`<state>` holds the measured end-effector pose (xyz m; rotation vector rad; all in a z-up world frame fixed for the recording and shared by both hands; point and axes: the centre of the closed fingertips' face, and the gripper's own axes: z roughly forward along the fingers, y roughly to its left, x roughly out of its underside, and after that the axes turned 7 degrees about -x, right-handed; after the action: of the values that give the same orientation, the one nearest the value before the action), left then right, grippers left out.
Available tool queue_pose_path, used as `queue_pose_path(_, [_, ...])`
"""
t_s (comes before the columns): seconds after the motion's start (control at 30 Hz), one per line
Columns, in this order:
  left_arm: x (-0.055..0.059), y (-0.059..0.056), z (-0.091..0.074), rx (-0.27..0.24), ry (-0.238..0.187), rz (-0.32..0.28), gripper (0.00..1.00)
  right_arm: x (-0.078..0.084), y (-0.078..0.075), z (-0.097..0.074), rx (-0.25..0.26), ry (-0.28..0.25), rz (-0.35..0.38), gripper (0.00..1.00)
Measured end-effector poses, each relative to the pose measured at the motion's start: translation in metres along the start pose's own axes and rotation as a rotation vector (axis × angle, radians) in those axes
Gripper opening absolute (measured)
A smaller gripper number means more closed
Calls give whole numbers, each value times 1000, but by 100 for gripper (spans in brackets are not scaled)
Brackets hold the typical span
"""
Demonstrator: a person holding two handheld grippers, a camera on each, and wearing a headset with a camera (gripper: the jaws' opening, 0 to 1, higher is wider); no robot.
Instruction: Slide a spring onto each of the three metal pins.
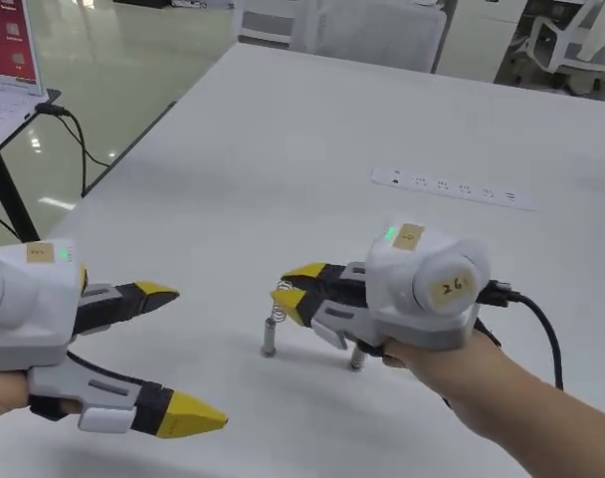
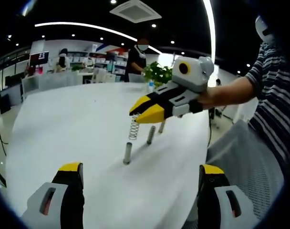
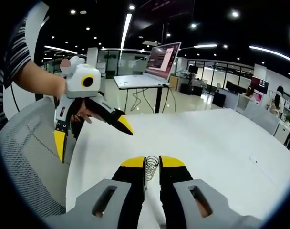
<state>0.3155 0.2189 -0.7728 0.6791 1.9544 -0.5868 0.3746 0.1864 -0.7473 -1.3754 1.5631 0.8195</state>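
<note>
Right hand-held gripper sits just right of the middle of the head view. A hand holds it, with the forearm running off to the lower right, and its yellow-tipped jaws point toward the left of the frame. The jaws are pressed nearly together and pinch the top of a spring between their tips. In the right gripper view the coils show in the narrow gap between the two yellow tips. The spring hangs down from the jaws, slightly tilted, with its lower end right at the top of the nearest pin. I cannot tell whether it has passed over the pin's tip. This pin stands upright on the white tabletop. A second pin stands to its right, half hidden beneath the gripper's body. In the left gripper view the metal pins form a short row of three running away from the camera, all upright, with the spring above the closest one. Left hand-held gripper is at the lower left of the head view, well apart from the pins. Its jaws are spread wide with nothing between them. A black cable trails from the right gripper toward the right edge. A white power strip lies on the tabletop in the upper right part of the frame, and a laptop sits on a separate desk at the upper left.
</note>
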Motion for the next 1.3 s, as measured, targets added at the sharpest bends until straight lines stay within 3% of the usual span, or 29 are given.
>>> queue_pose_path(0.33, [-5,0,-1,-4,-13,8,98,3,3,8,-11,12,-1,8])
queue_pose_path(0.87, [-2,2,-3,-9,-6,2,98,12,1,13,-19,36,13,8])
queue_pose_path(1.1, [-4,4,-6,-16,-7,3,98,22,2,20,-25,67,8,8])
queue_pose_path(1.2, [-3,5,-7,-18,-1,8,98,27,5,27,-46,113,-43,8])
queue_pose_path(1.3, [-3,5,-8,-21,-1,3,97,32,6,32,-53,129,-33,8])
